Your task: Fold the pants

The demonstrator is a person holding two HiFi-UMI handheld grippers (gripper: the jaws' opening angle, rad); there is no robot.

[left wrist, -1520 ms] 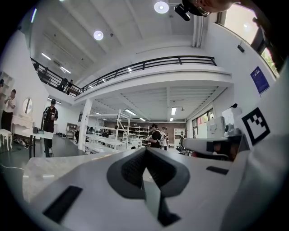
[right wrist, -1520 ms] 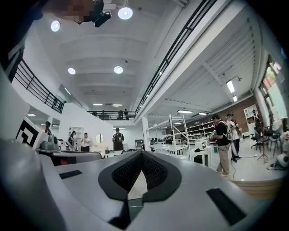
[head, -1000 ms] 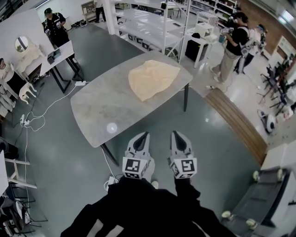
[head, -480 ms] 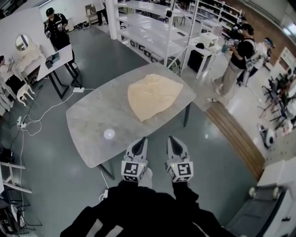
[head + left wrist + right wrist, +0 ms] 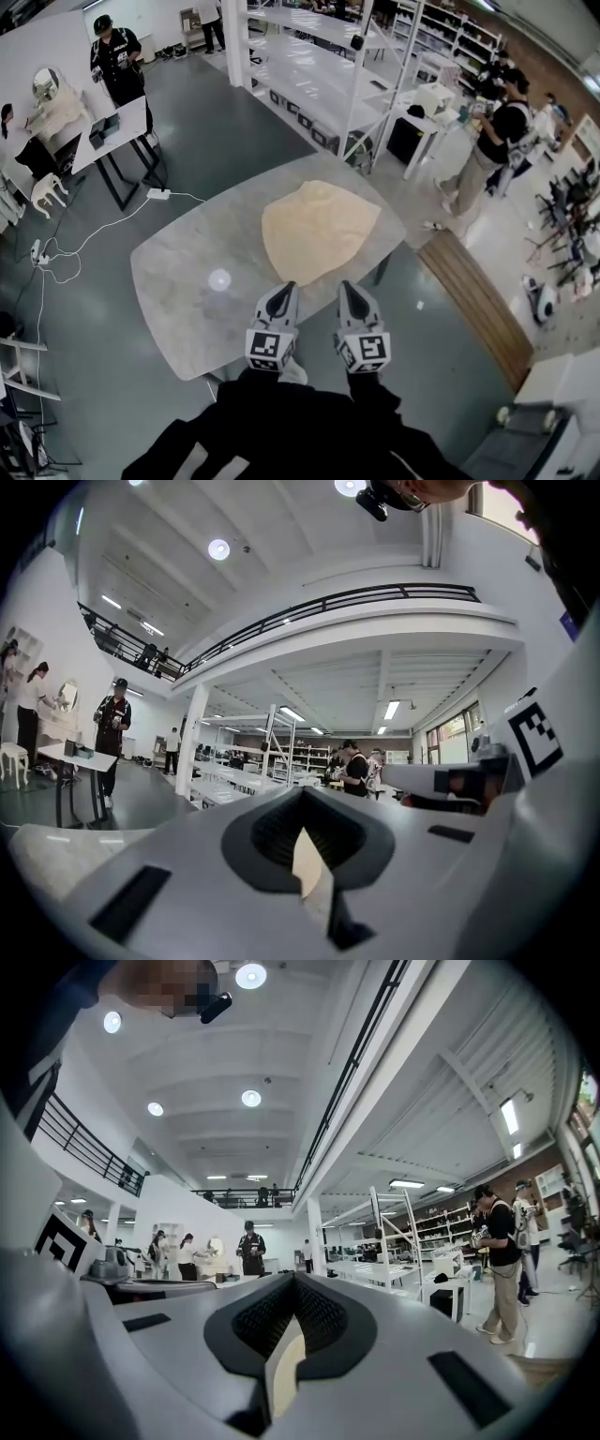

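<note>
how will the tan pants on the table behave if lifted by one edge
Probably floppy: the pants lie limp with soft, uneven edges, so a lifted edge would likely drape and sag. They look like thin cloth, so likely light. On the smooth table they may slide when pushed.

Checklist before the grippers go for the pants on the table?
1. Pants on the table, fully in view: ok.
2. Left gripper and right gripper empty: ok.
3. Jaws open for a grasp: not ok, both shut.
4. Waistband and leg ends identifiable: cannot tell, the cloth lies bunched.
5. Grippers at the pants' near edge: ok.
6. People away from the table: ok.
</note>
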